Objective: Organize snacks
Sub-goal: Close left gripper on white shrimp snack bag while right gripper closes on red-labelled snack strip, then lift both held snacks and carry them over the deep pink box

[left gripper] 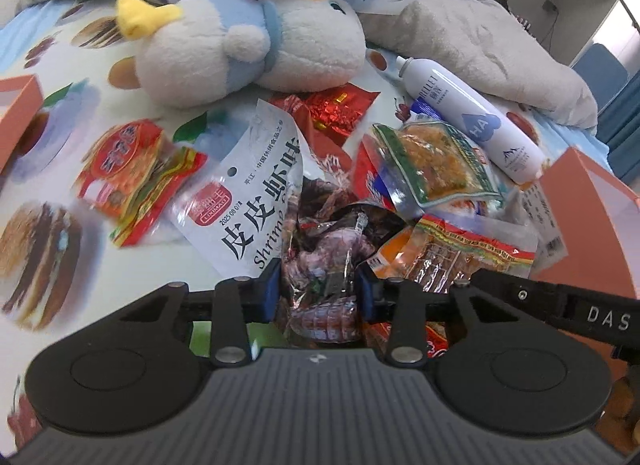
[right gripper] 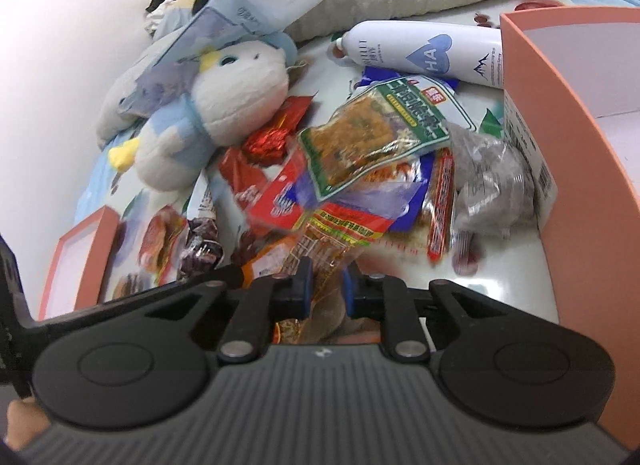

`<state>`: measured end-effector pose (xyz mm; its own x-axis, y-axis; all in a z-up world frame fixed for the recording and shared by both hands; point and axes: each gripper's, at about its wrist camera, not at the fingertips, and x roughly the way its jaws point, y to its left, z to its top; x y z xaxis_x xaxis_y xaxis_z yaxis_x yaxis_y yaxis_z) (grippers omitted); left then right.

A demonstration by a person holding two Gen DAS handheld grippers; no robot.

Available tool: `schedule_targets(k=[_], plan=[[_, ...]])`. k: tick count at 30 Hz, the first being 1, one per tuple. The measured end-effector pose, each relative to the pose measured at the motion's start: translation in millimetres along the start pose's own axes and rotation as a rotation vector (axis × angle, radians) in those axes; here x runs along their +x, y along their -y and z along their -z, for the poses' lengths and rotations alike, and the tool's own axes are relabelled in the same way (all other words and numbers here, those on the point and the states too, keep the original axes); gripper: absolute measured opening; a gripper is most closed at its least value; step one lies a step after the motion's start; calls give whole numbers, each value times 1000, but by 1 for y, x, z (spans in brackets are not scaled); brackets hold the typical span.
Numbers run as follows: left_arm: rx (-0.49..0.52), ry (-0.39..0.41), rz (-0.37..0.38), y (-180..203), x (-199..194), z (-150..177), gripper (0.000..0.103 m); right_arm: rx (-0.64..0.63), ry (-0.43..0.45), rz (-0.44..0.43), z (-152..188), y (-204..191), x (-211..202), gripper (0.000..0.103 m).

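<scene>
A heap of snack packets lies on a bed sheet printed with burgers. My left gripper (left gripper: 318, 285) is closed around a clear packet of dark brown meat snacks (left gripper: 324, 253), beside a white shrimp-flavour bag (left gripper: 256, 193). My right gripper (right gripper: 326, 285) is closed around a clear orange-and-red packet (right gripper: 316, 249), which also shows in the left wrist view (left gripper: 452, 253). A green-edged packet of golden crisps (right gripper: 368, 133) lies on top of the heap, also seen in the left wrist view (left gripper: 436, 161). A red-orange packet (left gripper: 132, 169) lies apart at the left.
A salmon-pink box (right gripper: 568, 113) stands at the right, and another (right gripper: 80, 257) at the left. A white spray can (left gripper: 472, 117) lies behind the heap. A blue-and-white plush toy (left gripper: 240, 41), a grey blanket (left gripper: 500, 53) and a pale blue carton (right gripper: 244, 9) lie beyond.
</scene>
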<state>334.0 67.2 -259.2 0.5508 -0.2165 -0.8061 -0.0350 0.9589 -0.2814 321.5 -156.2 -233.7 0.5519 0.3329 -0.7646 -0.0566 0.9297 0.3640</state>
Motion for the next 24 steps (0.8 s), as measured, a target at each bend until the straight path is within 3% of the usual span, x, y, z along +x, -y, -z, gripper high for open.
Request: schedule_targets(k=[17, 24], plan=[[-4, -5, 34, -5, -79, 85, 44, -96, -1, 22, 73, -19, -67, 17], [-58, -7, 54, -10, -101, 115, 44, -132, 9, 45, 97, -17, -88, 17]])
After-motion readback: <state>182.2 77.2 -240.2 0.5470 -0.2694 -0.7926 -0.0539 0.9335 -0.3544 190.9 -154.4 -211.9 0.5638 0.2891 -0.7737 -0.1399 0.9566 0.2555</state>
